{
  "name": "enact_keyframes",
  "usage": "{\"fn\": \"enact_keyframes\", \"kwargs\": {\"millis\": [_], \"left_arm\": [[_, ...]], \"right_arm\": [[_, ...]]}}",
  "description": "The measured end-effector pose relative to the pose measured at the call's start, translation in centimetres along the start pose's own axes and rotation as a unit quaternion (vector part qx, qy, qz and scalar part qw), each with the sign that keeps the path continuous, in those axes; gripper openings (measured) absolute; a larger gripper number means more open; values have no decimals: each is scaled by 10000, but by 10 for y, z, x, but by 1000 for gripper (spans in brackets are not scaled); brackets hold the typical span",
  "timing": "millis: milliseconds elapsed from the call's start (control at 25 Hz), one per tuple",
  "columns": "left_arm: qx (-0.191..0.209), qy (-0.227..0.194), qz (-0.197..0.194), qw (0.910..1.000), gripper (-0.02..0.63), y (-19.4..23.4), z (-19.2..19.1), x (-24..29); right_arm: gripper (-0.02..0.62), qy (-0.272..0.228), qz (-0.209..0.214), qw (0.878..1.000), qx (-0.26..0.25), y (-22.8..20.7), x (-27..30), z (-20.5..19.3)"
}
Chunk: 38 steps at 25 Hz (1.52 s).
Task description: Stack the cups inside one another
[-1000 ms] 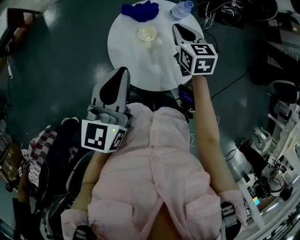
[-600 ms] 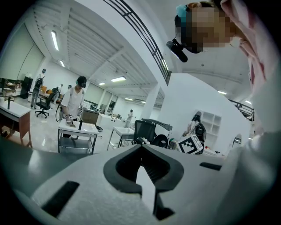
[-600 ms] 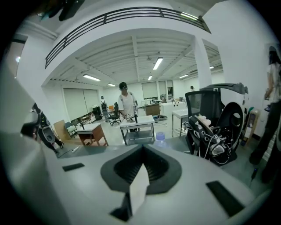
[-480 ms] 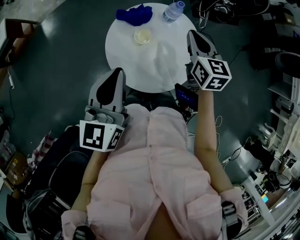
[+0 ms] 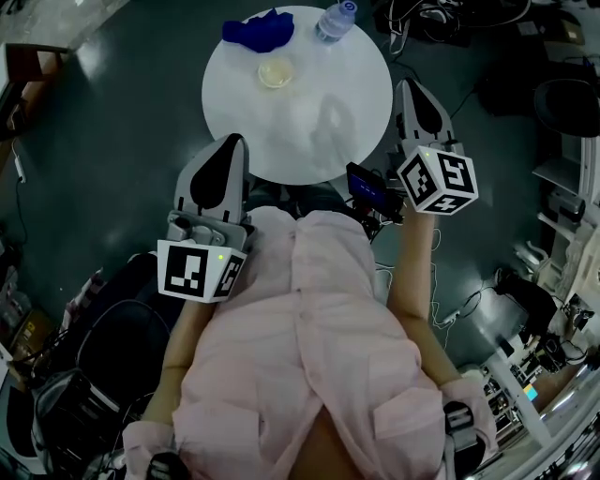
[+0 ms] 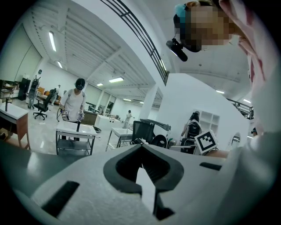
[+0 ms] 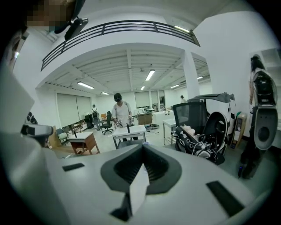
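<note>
The left tool (image 5: pixel 234 142) and right tool (image 5: pixel 411 86) are both closed tight, gripping nothing.

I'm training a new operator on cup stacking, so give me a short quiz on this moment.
1. True or false: the right gripper holds the cup.
2. What lies near the bottle at the far edge of the table? A) blue cloth B) spoon C) plate
3. Fill in: the left gripper is ___ and empty.
Key: 1 false; 2 A; 3 shut.
</note>
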State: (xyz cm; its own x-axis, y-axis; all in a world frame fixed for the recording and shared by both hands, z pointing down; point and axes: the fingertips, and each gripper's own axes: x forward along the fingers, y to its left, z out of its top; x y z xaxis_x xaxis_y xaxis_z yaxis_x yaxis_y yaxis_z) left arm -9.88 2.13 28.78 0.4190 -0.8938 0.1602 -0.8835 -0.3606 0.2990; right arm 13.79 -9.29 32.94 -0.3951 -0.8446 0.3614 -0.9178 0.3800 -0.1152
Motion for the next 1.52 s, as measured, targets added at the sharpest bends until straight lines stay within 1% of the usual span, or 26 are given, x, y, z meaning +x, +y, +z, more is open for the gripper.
{"fn": "enact_keyframes", "kwargs": {"millis": [240,520,760,1040,1200,1360,1520], "left_arm": [[-10,-87,220,9997,14,-6,0,2],[179,-110,259,9994,14,-21,3,5],[188,-153,261,9994,15,-27,0,7],[195,-122,85,9997,15,-38,-1,8],[149,-97,49,9998,14,-40,-4,8],[160,-45,-1,9999,15,-45,-9,8],[178,-20,-40,9998,15,-50,-11,8]], "right_arm": [[29,-88,-131,9999,71,-14,-32,-2],[29,-228,-225,9995,40,-23,-76,4],[29,-280,-106,9996,2,-5,-101,2],[30,-263,93,9995,158,17,-124,-7],[31,-229,187,9993,248,29,-130,-14],[31,-188,337,9992,112,39,-132,-20],[31,-162,320,9992,192,39,-137,-25]]}}
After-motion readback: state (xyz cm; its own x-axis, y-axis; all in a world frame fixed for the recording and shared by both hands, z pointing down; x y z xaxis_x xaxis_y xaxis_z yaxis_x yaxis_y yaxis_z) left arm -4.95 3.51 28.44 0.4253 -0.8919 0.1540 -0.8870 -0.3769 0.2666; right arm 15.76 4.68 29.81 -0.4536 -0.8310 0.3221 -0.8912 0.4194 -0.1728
